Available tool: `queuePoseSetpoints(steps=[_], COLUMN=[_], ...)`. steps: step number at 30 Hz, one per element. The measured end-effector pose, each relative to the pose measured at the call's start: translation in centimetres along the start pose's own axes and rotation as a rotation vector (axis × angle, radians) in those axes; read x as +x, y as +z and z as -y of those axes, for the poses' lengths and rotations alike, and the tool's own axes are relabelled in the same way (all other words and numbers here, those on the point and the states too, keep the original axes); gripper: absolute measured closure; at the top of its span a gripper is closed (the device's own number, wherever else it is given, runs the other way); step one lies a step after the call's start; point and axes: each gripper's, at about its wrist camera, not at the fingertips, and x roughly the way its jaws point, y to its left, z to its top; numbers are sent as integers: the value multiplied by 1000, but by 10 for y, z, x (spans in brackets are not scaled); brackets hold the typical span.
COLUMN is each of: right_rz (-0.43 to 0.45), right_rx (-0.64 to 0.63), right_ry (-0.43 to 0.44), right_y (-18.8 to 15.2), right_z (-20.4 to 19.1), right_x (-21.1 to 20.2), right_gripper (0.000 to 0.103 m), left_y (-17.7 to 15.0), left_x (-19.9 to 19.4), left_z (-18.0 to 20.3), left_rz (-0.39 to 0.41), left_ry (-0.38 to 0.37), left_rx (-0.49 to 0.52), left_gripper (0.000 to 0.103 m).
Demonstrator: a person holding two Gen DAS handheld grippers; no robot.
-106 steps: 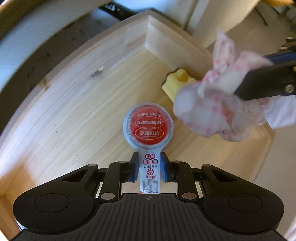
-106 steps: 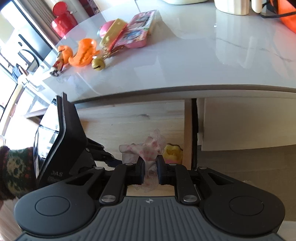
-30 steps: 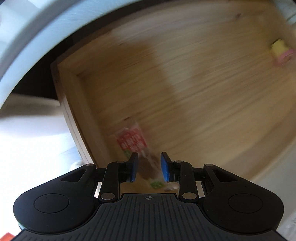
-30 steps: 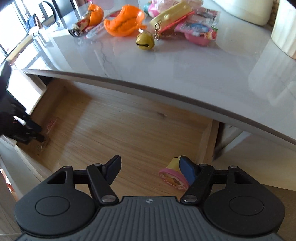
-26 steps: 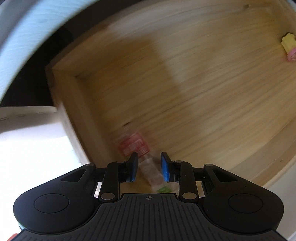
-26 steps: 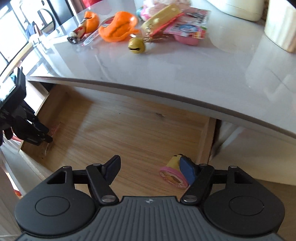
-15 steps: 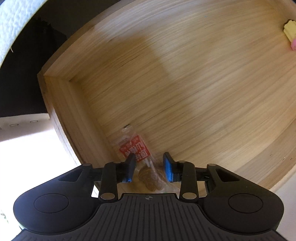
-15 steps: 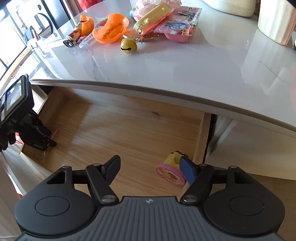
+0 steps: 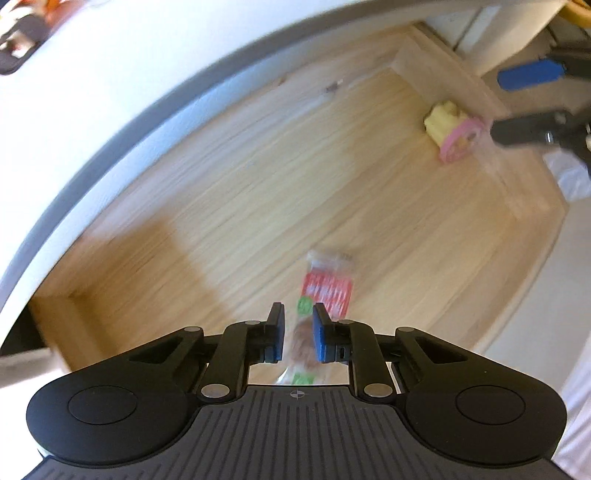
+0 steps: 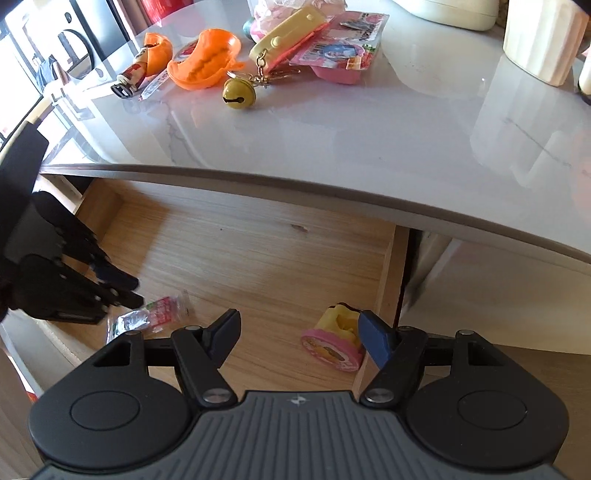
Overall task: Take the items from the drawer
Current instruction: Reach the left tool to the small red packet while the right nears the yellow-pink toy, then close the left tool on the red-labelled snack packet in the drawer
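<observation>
Drawer [image 10: 258,251] of pale wood stands pulled out under the edge of a white marble table [image 10: 369,129], and two things remain inside it. A clear snack packet [image 9: 325,291] with a red label sits between the narrow blue pads of the left gripper [image 9: 298,332], whose jaws are closing on it; the left wrist view is blurred, so whether the pads press it yet cannot be told. From the right wrist view the same packet [image 10: 155,314] shows near the drawer's left wall, at the tips of the left gripper [image 10: 129,291]. A yellow toy on a pink round base [image 10: 336,339] lies on its side near the drawer's right wall, close to the front edge. The right gripper [image 10: 299,332] hangs above it with jaws wide apart and nothing between them, its blue right pad just beside the toy.

Only the right wrist view shows the tabletop. Clustered near its far edge are an orange shell toy [image 10: 203,62], a small figure [image 10: 136,74], a gold bell [image 10: 238,94] on a chain, a yellow case [image 10: 288,33] and a pink blister pack [image 10: 340,55]. A cream ribbed pot [image 10: 543,37] stands at the far right corner. Only the left wrist view shows the right gripper's fingers [image 9: 532,74] from outside, spread on either side of the drawer's right wall, close to the yellow and pink toy [image 9: 452,125].
</observation>
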Motion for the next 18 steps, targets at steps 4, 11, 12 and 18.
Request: queuePoseSetpoints(steps=[4,11,12,18], right_rz=[5,-2,-4,-16], right_rx=[-9,-15,-14,-13], right_ry=[14,19,17,15], right_y=[0,1,1,0], right_z=[-2,-5,-5,-4], right_x=[-1,1,1,2], right_gripper=[32,32,32,32], left_y=[-18,-21,-19,-16], left_x=[6,18,20,19], left_z=[10,14,15,19], left_rz=[-39,-42,-53,-66], left_ry=[-9,6,13,11], left_rx=[109,107,109,128], left_gripper=[81,79,79,79])
